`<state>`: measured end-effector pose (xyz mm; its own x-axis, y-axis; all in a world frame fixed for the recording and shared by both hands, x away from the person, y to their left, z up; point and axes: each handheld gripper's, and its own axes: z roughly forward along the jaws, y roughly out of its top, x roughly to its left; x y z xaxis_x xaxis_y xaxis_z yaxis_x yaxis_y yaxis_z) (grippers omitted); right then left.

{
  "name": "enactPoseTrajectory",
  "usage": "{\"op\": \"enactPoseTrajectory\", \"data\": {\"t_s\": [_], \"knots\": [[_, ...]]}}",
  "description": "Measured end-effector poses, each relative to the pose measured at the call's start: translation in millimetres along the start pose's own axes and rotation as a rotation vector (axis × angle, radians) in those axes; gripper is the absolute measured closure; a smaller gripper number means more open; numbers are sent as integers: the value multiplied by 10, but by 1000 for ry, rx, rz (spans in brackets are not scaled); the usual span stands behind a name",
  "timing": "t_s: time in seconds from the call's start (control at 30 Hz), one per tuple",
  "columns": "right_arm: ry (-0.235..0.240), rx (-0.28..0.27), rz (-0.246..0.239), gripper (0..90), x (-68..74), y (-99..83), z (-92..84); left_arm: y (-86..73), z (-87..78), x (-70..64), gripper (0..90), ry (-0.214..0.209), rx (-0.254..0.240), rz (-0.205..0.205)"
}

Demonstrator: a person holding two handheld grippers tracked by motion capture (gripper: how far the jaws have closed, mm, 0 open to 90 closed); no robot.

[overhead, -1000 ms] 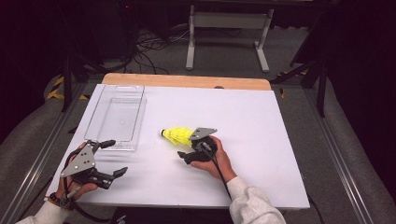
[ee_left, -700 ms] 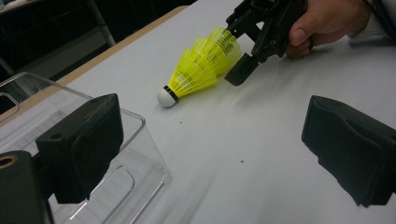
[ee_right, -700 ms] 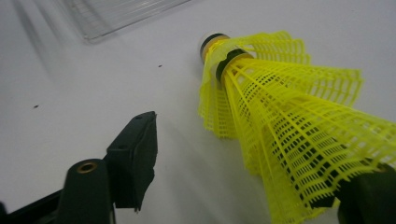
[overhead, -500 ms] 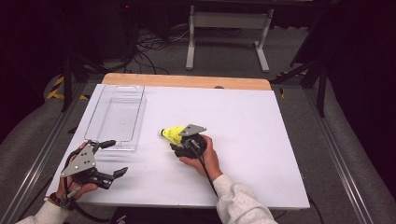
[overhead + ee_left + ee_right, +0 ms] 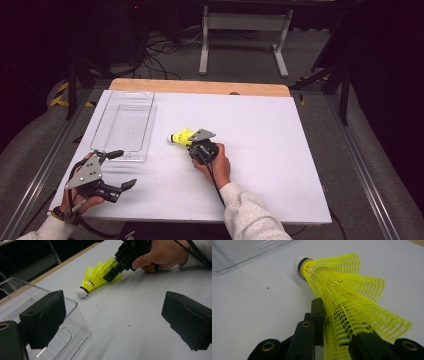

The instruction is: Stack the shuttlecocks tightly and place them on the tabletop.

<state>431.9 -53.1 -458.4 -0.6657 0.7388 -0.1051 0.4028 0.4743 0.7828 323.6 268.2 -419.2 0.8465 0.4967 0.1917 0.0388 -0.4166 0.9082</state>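
One shuttlecock [image 5: 181, 137] lies on the white table [image 5: 280, 140], just right of the clear tray [image 5: 124, 127] and a little apart from its edge. Its skirt is yellow plastic mesh, a flared cone of open lattice with scalloped panels; a dark band joins the skirt to a rounded white cork tip [image 5: 299, 264]. The long axis lies roughly level with the tabletop. In the high view the tip points left, toward the tray, and the open skirt points right, toward your right hand [image 5: 216, 162].

Your right gripper [image 5: 337, 340] has just been closing its jaws, and the mesh skirt now sits pinched between them. In the right gripper view the lattice is visibly squeezed flat where the two black pads meet it. Treat this as a grip on the skirt, not on the cork.

Your left gripper [image 5: 115, 320] rests near the table's front left corner with its jaws spread wide and nothing between them. Its pads are matt black blocks with rounded corners.

The tray is one piece of transparent hard plastic, rectangular, shallow, with rounded corners and ribbed walls. The table surface is smooth and matt white, with a bare wooden strip [image 5: 200, 86] along its far edge.

Count: one shuttlecock, one tray, two grippers.
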Motion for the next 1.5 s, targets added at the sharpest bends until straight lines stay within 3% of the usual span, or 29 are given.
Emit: {"op": "enactPoseTrajectory", "data": {"t_s": [0.13, 0.67, 1.1, 1.5], "knots": [[-7, -1, -29, 851, 15, 15, 3, -2, 4, 3, 64, 1, 3, 2], [10, -36, 6, 871, -24, 7, -38, -10, 1, 12, 64, 4, 6, 4], [19, -63, -1, 873, -52, 11, -140, -20, 8, 30, 63, 3, 3, -8], [21, -84, 9, 873, -170, -56, -285, -61, 0, 36, 63, 12, 6, -26]]}}
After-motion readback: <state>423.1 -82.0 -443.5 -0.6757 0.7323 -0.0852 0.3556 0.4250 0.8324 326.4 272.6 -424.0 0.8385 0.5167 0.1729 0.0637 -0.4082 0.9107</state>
